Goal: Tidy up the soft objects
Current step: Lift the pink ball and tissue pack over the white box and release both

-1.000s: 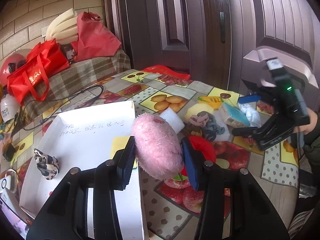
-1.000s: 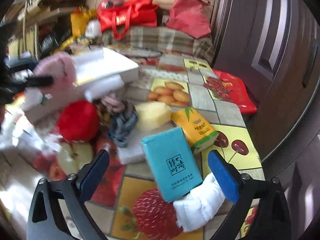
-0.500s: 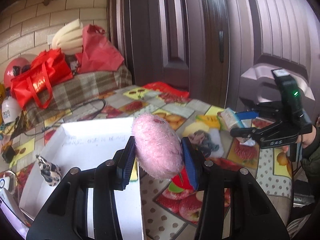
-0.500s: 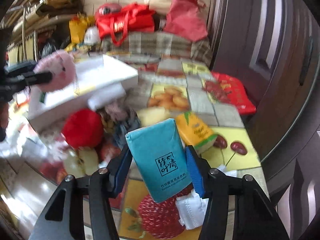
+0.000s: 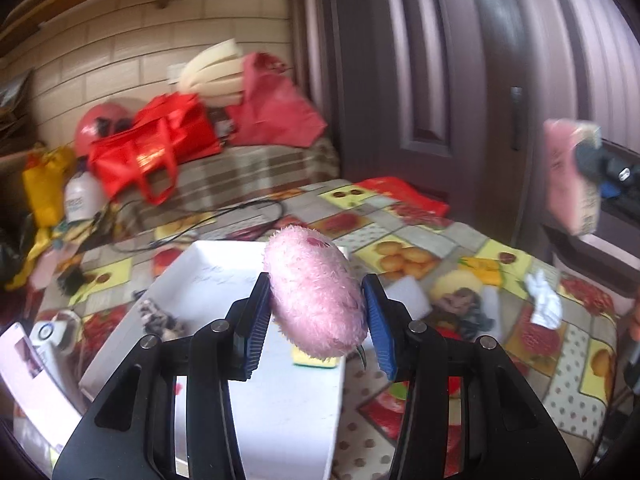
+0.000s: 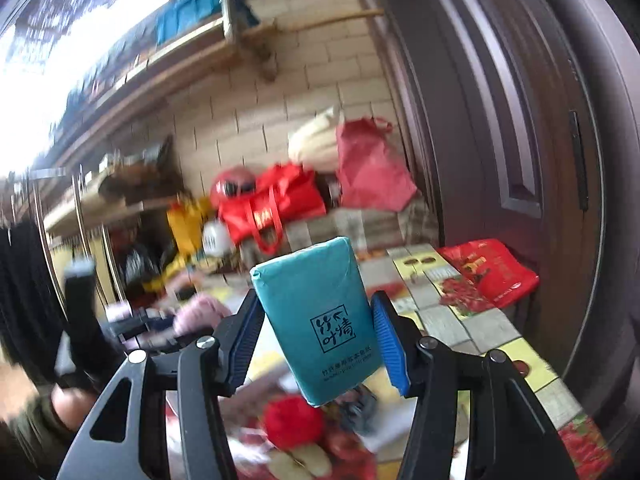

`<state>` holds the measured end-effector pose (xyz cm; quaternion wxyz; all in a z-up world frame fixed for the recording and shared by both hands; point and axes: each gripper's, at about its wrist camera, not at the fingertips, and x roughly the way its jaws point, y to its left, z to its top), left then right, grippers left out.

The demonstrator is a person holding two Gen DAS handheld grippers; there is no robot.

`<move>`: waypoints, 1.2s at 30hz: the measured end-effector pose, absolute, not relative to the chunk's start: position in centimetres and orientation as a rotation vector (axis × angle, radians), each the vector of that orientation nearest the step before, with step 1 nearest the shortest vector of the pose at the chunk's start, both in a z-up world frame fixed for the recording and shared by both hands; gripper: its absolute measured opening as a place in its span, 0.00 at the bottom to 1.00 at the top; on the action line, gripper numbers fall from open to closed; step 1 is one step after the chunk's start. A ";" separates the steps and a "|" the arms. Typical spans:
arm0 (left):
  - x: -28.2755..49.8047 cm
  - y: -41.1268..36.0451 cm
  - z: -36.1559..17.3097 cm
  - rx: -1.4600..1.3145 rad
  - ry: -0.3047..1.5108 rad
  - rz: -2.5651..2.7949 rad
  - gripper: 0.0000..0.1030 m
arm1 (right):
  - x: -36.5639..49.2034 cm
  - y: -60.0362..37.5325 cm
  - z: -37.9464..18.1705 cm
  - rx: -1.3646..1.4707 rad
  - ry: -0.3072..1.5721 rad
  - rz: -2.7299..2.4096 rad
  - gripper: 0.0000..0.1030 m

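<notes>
My left gripper [image 5: 316, 320] is shut on a fluffy pink ball [image 5: 316, 296] and holds it above the near right part of a white box [image 5: 280, 400]. The box holds a patterned scrunchie [image 5: 158, 320] and a yellow sponge [image 5: 314, 362]. My right gripper [image 6: 318, 344] is shut on a teal tissue pack [image 6: 320, 320], lifted high above the table. A red pom-pom [image 6: 294, 422], a yellow sponge [image 5: 456, 282], a dark cloth bundle [image 5: 464, 312] and a white cloth [image 5: 544, 304] lie on the fruit-print tablecloth [image 5: 576, 360]. The left gripper with the pink ball shows blurred in the right wrist view [image 6: 192, 316].
A dark door [image 5: 440, 80] stands behind the table. Red bags [image 5: 160, 148] and a foam pad [image 5: 212, 68] lie on a checked bench at the back. A black cable [image 5: 224, 216] runs across the table's far left. A red packet [image 6: 492, 272] lies by the door.
My right gripper closed on the teal tissue pack and lifted it well above the table. My left gripper rose and shifted over the white box with the pink ball.
</notes>
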<state>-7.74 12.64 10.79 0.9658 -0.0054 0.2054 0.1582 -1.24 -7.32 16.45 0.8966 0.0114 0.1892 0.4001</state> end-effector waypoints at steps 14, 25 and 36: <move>-8.3 14.5 10.4 -0.076 0.398 0.361 0.43 | -1.5 -4.3 17.1 0.064 0.381 0.825 0.53; -9.0 16.5 10.5 -0.115 0.370 0.420 0.43 | -1.7 -2.6 18.7 0.101 0.357 0.874 0.53; -10.6 20.7 10.1 -0.196 0.355 0.528 0.44 | -2.1 0.6 19.8 0.123 0.346 0.948 0.53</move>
